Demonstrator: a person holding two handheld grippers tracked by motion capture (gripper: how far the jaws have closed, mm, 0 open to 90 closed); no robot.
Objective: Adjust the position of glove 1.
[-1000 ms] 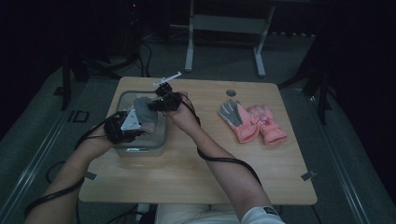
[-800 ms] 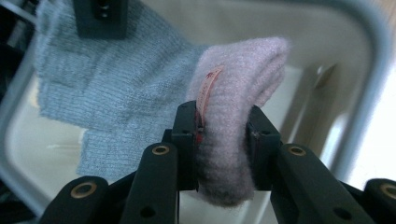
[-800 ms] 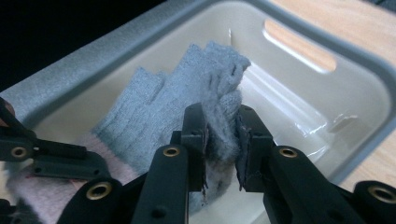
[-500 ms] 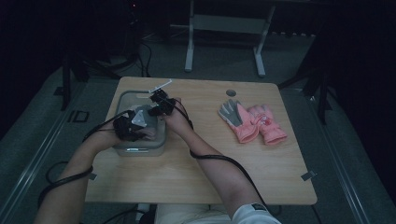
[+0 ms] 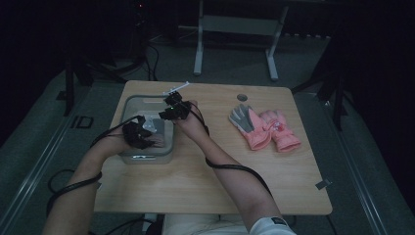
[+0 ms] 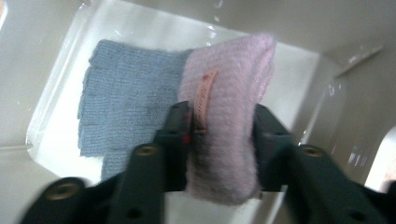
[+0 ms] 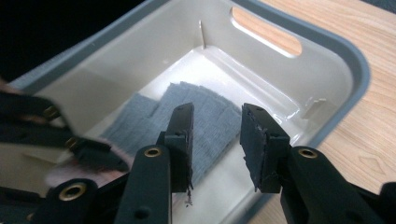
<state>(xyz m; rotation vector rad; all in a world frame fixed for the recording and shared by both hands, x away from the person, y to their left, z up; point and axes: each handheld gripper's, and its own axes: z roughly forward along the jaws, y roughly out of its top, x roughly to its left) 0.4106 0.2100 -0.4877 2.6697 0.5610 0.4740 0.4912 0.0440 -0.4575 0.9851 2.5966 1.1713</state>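
While the left gripper [image 6: 219, 126] hugs the pink knit [image 6: 224, 116], half hiding the blue knit [image 6: 126, 93], the right gripper [image 7: 215, 140] gapes empty.

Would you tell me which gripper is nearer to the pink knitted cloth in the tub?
Left. The left gripper has the pink knitted cloth between its jaws; the right gripper hangs beside it, empty.

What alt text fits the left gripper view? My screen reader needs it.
A pink knit glove sits between the left gripper's two black jaws, which have just been opening, above a blue-grey knit glove lying flat in a pale bin.
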